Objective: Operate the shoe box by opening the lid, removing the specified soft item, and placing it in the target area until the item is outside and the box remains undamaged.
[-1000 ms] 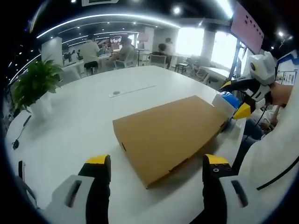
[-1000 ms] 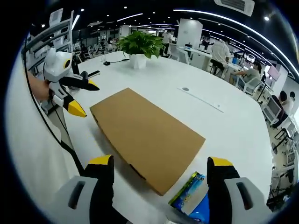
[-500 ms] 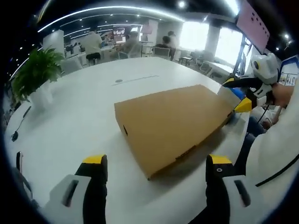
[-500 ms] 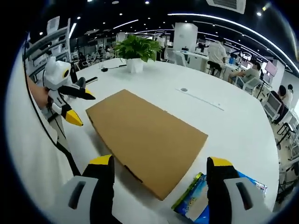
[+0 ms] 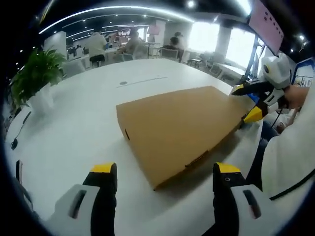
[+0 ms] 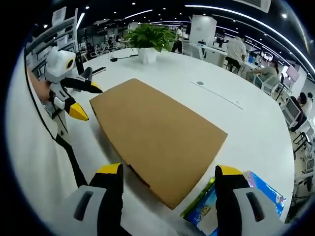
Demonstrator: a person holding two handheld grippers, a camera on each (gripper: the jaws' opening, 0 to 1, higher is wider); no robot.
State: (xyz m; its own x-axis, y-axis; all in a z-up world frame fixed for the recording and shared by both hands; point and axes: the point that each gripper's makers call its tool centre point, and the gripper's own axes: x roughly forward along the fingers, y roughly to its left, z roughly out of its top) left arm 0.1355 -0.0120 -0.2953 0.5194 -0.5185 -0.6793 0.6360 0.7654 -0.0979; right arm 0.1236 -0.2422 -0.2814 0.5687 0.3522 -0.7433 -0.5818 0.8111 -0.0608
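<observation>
Left tool (image 5: 160, 179) and right tool (image 6: 169, 179): jaws spread wide, holding nothing, near the shut, unmarked shoe box (image 6: 156, 135) on the tabletop (image 5: 74, 123).

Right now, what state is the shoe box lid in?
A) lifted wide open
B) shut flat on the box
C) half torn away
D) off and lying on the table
B: the brown shoe box lies on the white table with its lid flat and closed, while the left gripper and the right gripper hover open at opposite ends of it.
</observation>
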